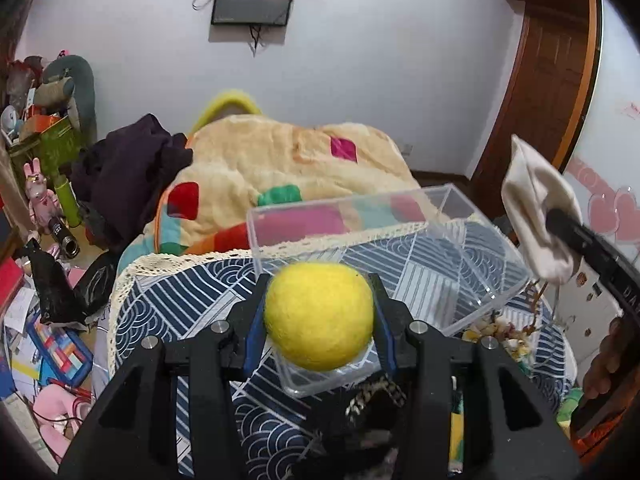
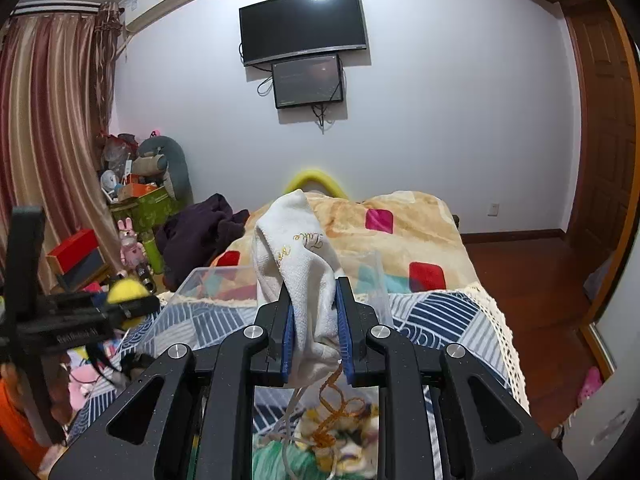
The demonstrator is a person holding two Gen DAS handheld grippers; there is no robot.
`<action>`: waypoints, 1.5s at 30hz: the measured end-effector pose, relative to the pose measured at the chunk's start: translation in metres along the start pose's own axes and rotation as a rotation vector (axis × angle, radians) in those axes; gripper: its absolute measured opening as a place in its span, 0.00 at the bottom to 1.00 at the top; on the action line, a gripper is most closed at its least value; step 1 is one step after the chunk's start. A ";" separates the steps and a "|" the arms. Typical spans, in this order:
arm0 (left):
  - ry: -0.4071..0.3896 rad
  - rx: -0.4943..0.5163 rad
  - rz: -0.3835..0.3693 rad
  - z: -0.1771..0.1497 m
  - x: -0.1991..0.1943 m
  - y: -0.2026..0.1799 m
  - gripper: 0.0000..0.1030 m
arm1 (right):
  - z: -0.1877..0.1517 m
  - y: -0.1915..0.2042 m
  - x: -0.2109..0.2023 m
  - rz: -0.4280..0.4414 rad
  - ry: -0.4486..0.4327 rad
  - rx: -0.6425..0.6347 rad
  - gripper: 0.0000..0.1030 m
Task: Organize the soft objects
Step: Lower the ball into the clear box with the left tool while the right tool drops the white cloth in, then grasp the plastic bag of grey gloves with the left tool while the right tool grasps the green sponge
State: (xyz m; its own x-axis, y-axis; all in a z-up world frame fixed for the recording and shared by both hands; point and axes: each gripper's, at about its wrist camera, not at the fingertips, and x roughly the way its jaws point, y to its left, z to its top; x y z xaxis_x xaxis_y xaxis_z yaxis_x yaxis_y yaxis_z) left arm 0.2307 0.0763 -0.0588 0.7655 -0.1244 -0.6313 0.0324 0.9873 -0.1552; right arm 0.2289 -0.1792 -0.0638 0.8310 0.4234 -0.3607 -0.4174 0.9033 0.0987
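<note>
Yellow felt ball [image 1: 319, 316] clamped between blue pads of left gripper [image 1: 320, 320], held above near end of clear plastic box [image 1: 496, 280]. Ball round, fuzzy. White cloth pouch [image 2: 308, 280] pinched between jaws of right gripper [image 2: 316, 328], jaws set narrow; fabric soft, creased, gold script embroidered. Box rigid, transparent, partitioned, resting on blue-white patterned cloth [image 1: 192, 308] with lace edge. Embroidery seen only in right wrist view; box dividers seen only in left wrist view.
</note>
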 end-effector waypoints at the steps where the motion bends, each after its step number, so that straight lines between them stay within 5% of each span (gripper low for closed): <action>1: 0.011 0.012 0.002 -0.001 0.005 -0.002 0.44 | 0.000 0.001 0.004 0.002 0.010 -0.004 0.16; 14: 0.127 0.051 0.021 -0.007 0.048 -0.016 0.44 | -0.019 0.013 0.057 -0.008 0.189 -0.028 0.16; 20: 0.141 0.055 0.012 -0.005 0.047 -0.019 0.56 | -0.017 0.013 0.063 -0.030 0.227 -0.068 0.23; 25: 0.088 0.085 0.032 -0.006 0.033 -0.025 0.71 | -0.014 0.008 0.052 -0.015 0.202 -0.047 0.55; 37: -0.041 0.055 0.018 -0.002 -0.026 -0.020 0.89 | -0.003 0.009 -0.005 -0.007 0.072 -0.070 0.65; 45: -0.083 0.059 0.053 -0.032 -0.060 -0.016 0.93 | -0.020 0.006 -0.038 -0.007 0.038 -0.088 0.75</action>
State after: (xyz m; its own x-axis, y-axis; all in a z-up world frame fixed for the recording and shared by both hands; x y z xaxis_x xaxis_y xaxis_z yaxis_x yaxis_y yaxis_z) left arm 0.1635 0.0652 -0.0431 0.8175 -0.0661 -0.5721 0.0265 0.9967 -0.0773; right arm 0.1871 -0.1909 -0.0680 0.8202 0.4125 -0.3963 -0.4436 0.8961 0.0147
